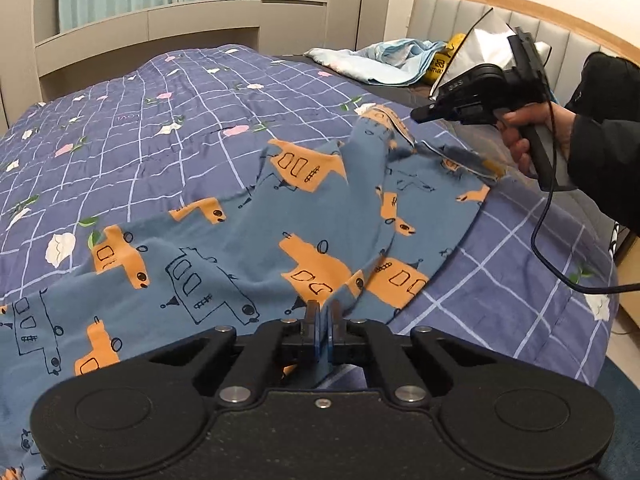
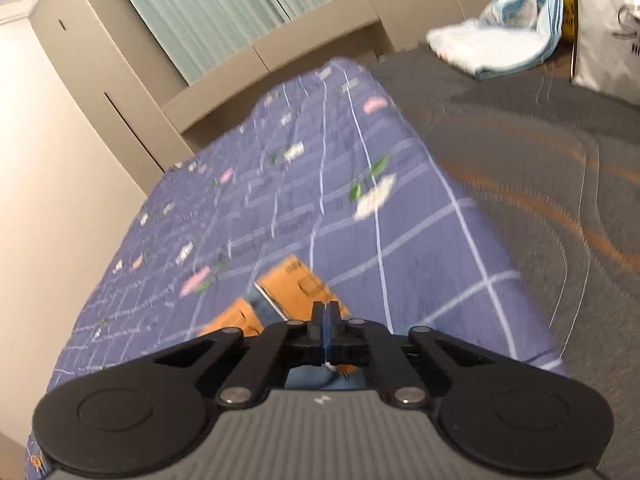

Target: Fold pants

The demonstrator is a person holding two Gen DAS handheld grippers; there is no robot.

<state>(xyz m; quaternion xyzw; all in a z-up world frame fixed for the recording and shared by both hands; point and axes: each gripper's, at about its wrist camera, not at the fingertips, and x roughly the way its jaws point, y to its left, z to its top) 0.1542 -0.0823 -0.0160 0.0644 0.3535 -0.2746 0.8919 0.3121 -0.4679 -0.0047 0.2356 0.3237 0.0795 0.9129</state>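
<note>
Blue cotton, printed with orange and outlined trucks, makes up the pants, which lie spread and rumpled across the near half of a purple checked quilt on the bed. One end trails off toward the near left; the other is raised in a peak toward the far right.

At the near edge the left gripper has its jaws closed on a fold of the cloth, and blue fabric shows squeezed between the pads. Far right in the left wrist view, a hand in a dark sleeve holds the right gripper just above the lifted peak of cloth. In its own view the right gripper has its jaws shut; orange and blue fabric sits right at the tips and below them, so it probably pinches the edge there, though the blur makes that hard to confirm.

Such cloth looks light, thin and limp. It should drape and sag between the two grips, carry wrinkles, and slide easily over the quilt. A hem or waistband edge is the best place to hold, since the doubled seam gives the pads more to bite. Pinching both layers together near the corners, well apart, would keep the edge taut for a clean fold.
</note>
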